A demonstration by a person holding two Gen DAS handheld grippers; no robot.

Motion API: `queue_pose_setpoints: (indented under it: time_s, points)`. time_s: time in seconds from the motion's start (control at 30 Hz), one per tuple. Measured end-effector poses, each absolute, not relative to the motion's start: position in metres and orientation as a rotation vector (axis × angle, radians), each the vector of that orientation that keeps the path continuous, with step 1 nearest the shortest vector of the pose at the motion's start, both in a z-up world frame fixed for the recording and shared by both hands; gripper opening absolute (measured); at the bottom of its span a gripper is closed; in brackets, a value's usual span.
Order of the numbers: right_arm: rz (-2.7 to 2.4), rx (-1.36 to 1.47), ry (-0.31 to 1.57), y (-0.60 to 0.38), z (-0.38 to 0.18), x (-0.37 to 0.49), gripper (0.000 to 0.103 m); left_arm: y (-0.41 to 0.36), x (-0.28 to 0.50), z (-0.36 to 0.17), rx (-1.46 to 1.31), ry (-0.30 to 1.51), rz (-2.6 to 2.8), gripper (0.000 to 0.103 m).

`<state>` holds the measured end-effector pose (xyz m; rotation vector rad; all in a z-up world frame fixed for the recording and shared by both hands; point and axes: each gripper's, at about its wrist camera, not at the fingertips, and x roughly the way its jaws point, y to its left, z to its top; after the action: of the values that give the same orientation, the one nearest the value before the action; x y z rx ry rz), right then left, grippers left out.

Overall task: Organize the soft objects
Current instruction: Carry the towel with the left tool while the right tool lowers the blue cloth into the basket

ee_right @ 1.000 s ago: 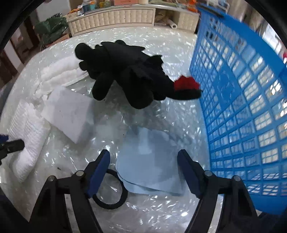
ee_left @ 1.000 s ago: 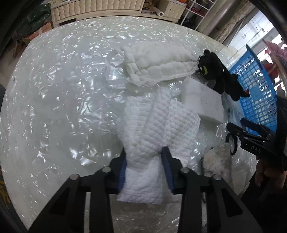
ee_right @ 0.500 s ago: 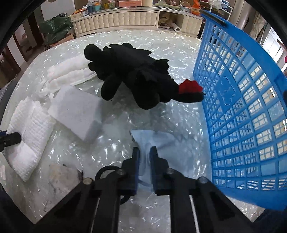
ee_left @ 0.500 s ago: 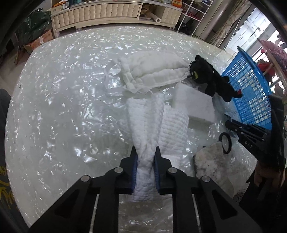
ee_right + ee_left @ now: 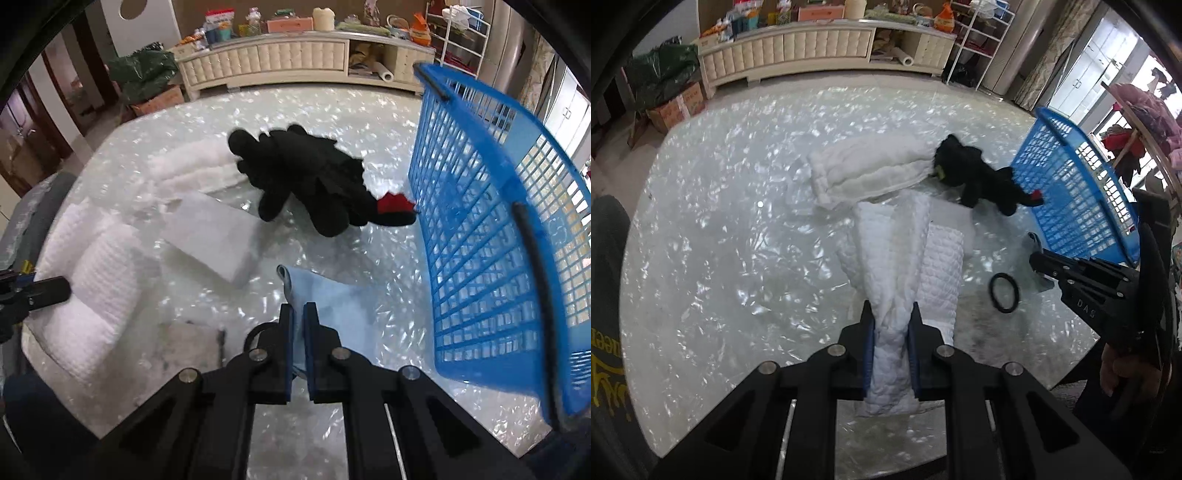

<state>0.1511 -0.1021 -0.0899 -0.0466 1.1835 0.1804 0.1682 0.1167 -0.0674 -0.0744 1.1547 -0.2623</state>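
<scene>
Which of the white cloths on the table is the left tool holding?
The quilted white towel, pinched in the left tool. The fluffier white cloth lies untouched farther back, beside the black toy.

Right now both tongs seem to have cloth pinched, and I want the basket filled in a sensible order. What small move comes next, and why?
Probably swing the right tongs toward the blue basket. They are shut on the light blue cloth, which lies right beside the basket wall. The left tongs grip the white quilted cloth farther from it, so that can follow.
</scene>
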Motion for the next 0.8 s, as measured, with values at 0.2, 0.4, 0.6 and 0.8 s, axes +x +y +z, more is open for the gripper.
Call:
queue_pose_setpoints:
  time_s: [0.2,0.4,0.6,0.8]
  points:
    - [0.218,-0.032,1.154,-0.105,-0.061,0.138,0.005,0.094,0.151,-0.037,-0.050,1.087,-0.246,0.014]
    - [0.269,-0.018,1.114,-0.119,-0.028,0.127,0.005,0.065,0.133,-0.025,-0.014,1.059,-0.218,0.014]
    - [0.290,-0.021,1.081,-0.134,0.000,0.115,0.005,0.038,0.126,-0.010,0.008,1.008,-0.184,0.014]
    - [0.278,-0.031,1.045,-0.156,0.019,0.108,0.005,0.009,0.129,0.001,-0.010,0.975,-0.196,0.014]
